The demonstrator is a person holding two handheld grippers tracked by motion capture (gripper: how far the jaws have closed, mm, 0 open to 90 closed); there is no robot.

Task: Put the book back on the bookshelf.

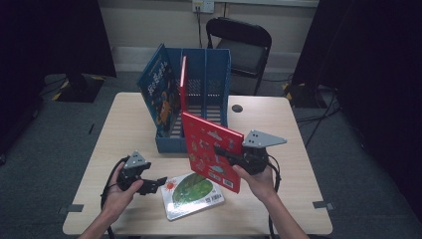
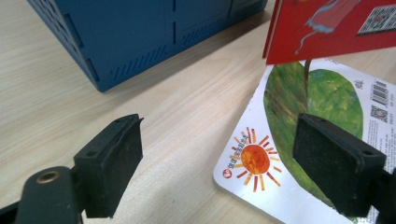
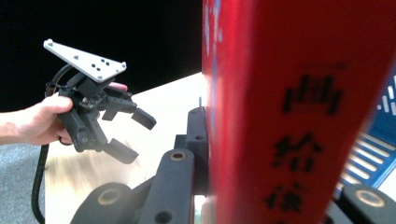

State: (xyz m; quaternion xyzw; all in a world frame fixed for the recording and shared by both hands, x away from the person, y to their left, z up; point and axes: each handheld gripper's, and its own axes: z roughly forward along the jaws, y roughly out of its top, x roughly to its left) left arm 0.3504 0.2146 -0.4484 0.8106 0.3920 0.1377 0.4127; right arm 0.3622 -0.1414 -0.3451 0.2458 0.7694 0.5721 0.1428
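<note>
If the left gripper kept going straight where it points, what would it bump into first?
Probably the picture book with the sun and green leaf, lying flat on the table. The left gripper has its jaws open, pointing at the book's near corner. Depth is hard to judge.

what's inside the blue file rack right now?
The blue file rack holds a blue picture book leaning in its left slot and a thin red book upright beside it. The right slots look empty; the held red book covers their lower front.
</note>
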